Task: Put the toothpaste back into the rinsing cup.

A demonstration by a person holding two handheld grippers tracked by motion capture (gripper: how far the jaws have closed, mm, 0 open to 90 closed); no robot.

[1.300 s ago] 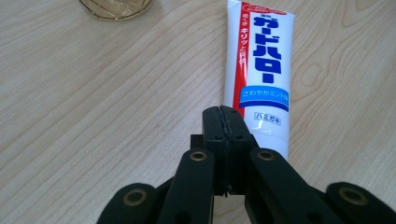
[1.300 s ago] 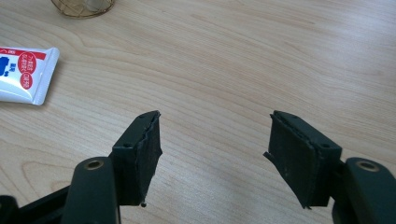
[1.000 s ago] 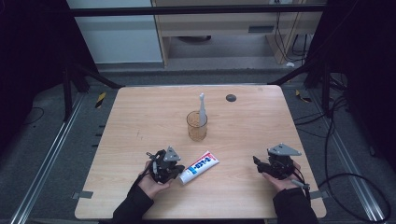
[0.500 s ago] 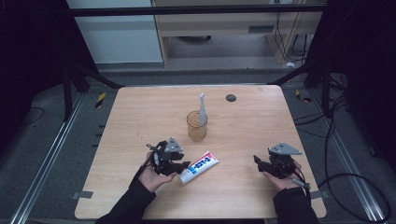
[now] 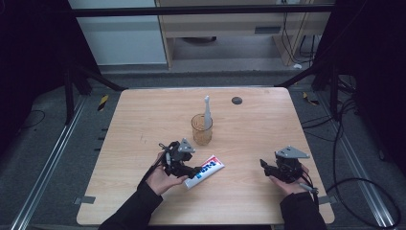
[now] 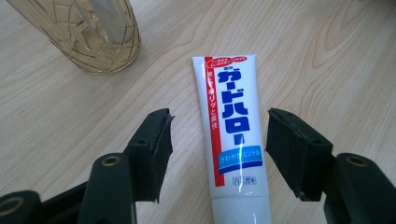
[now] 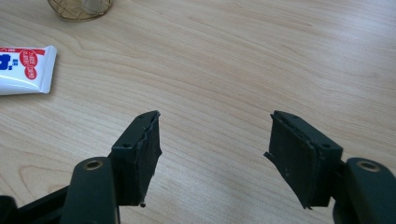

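A white toothpaste tube (image 5: 205, 171) with blue and red print lies flat on the wooden table (image 5: 143, 124), in front of an amber glass cup (image 5: 201, 129) holding a white toothbrush (image 5: 207, 110). My left gripper (image 5: 194, 171) reaches the tube's near end. In the left gripper view the tube (image 6: 233, 135) lies between the jaws with a gap on each side. The left gripper (image 6: 219, 116) has just been opening and its pads do not press the tube. My right gripper (image 5: 264, 166) rests at the table's right front, and it (image 7: 215, 116) stands open over bare wood.
A small dark round object (image 5: 236, 100) sits near the table's far edge. The glass cup (image 6: 88, 32) stands just beyond the tube to the left. The tube's crimped end (image 7: 23, 70) and the cup's base (image 7: 79, 8) lie far left of the right jaws.
My left gripper has moved right and slightly up toward the tube. Its jaws went from shut to wide apart and now straddle the tube. The right hand has kept still.
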